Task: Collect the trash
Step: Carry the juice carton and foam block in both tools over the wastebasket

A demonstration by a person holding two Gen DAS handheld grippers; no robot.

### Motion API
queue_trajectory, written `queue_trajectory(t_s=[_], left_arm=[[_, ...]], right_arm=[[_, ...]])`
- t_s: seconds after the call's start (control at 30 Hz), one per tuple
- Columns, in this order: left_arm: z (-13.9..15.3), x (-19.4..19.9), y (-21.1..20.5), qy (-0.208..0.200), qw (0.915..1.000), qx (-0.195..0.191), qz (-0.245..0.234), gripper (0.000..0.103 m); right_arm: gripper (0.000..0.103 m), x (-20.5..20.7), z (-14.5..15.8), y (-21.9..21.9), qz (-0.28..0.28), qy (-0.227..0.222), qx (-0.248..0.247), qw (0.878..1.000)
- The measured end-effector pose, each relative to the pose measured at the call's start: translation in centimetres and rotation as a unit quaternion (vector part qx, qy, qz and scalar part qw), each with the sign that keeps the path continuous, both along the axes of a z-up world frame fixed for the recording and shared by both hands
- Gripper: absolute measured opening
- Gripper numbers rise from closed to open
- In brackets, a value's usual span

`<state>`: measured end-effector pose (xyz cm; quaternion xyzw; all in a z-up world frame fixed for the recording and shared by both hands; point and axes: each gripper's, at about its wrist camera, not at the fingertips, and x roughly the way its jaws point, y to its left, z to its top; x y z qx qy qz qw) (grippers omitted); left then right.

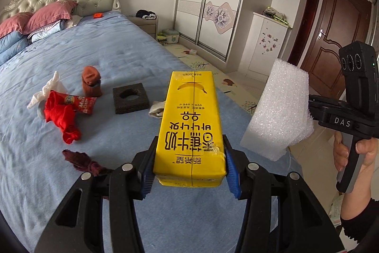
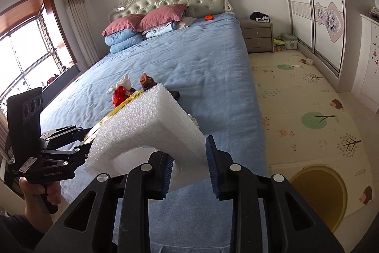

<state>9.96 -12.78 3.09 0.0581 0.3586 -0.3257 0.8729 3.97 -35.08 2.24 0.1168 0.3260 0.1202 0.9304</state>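
Above bed (image 1: 99,56): L hand-held gripper (image 1: 189,172) clamps yellow carton (image 1: 189,120); R hand-held gripper (image 2: 189,170) grips foam block (image 2: 151,125).

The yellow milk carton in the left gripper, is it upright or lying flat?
Lying flat. The yellow milk carton points lengthwise away from the left gripper, broad printed face up, clamped at its near end.

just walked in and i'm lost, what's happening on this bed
A person is clearing trash off the blue bed with a handheld claw in each hand. The left claw is clamped on a yellow milk carton, and the right claw grips a white foam block, both lifted above the bed. A black foam square, red wrapper, tissue and socks lie on the sheet.
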Motion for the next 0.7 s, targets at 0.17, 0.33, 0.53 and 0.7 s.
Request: queue_trajectory(t_s=[0.17, 0.33, 0.53, 0.7], left_arm=[[-0.9, 0.0, -4.6, 0.019, 0.9995, -0.009, -0.025, 0.05], [-2.0, -0.4, -9.9, 0.035, 0.9977, -0.004, -0.057, 0.05], [-3.3, -0.8, -16.5, 0.054, 0.9933, 0.009, -0.101, 0.05], [-5.3, -1.7, -22.2, 0.077, 0.9854, 0.023, -0.15, 0.05]], right_arm=[[0.027, -1.7, -1.6, -4.9, -0.036, 0.005, 0.016, 0.999], [0.027, -3.9, -2.9, -9.8, -0.077, 0.009, 0.026, 0.997], [0.027, -7.1, -5.1, -15.7, -0.151, 0.017, 0.032, 0.988], [0.027, -9.7, -8.1, -19.3, -0.196, 0.045, 0.046, 0.979]])
